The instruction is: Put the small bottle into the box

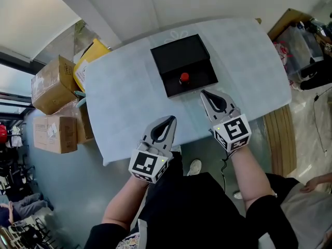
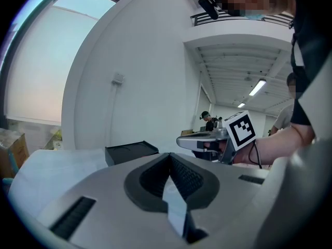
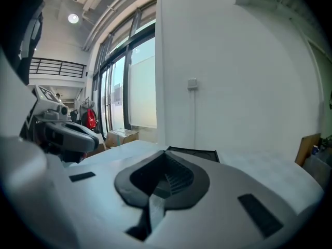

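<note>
A black box (image 1: 176,56) lies open at the far middle of the pale blue table (image 1: 124,97). The small bottle (image 1: 184,78), showing a red cap, stands inside the box's near compartment. My right gripper (image 1: 203,93) is shut and empty, its tip just off the box's near right corner. My left gripper (image 1: 171,119) is shut and empty too, at the table's front edge, well short of the box. In the left gripper view the box (image 2: 130,152) sits ahead and the right gripper (image 2: 207,141) to the right. The right gripper view shows the box (image 3: 193,152) straight ahead.
Cardboard boxes (image 1: 52,84) and a yellow carton (image 1: 88,61) are stacked on the floor left of the table. A wooden board (image 1: 280,139) and bags (image 1: 301,40) lie to the right. The person's legs and a shoe (image 1: 194,166) are below the front edge.
</note>
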The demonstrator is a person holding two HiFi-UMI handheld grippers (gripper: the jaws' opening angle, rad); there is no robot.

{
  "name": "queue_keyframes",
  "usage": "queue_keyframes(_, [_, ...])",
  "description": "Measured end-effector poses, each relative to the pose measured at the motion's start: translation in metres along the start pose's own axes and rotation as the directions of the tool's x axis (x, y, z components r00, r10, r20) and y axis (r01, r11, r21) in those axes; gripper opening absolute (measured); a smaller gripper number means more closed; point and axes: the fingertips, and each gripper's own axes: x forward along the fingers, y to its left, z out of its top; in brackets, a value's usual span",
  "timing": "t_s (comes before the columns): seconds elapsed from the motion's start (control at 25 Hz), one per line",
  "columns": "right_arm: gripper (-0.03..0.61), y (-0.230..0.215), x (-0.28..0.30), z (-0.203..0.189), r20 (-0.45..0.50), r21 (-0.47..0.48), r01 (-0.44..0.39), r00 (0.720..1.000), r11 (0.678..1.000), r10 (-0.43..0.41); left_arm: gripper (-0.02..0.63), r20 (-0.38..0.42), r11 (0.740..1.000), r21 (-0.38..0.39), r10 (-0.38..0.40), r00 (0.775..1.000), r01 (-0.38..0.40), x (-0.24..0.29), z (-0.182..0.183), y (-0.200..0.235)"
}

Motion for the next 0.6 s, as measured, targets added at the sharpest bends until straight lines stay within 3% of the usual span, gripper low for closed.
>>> queue_keyframes(0.6, [0.009,0.068,-0.150,0.004,0.067,0.049,-0.042,0.997,0.998,0.039,0.009,0.044,0.999,0.034,-0.007,0.999,0.005,-0.052,0.000,-0.113])
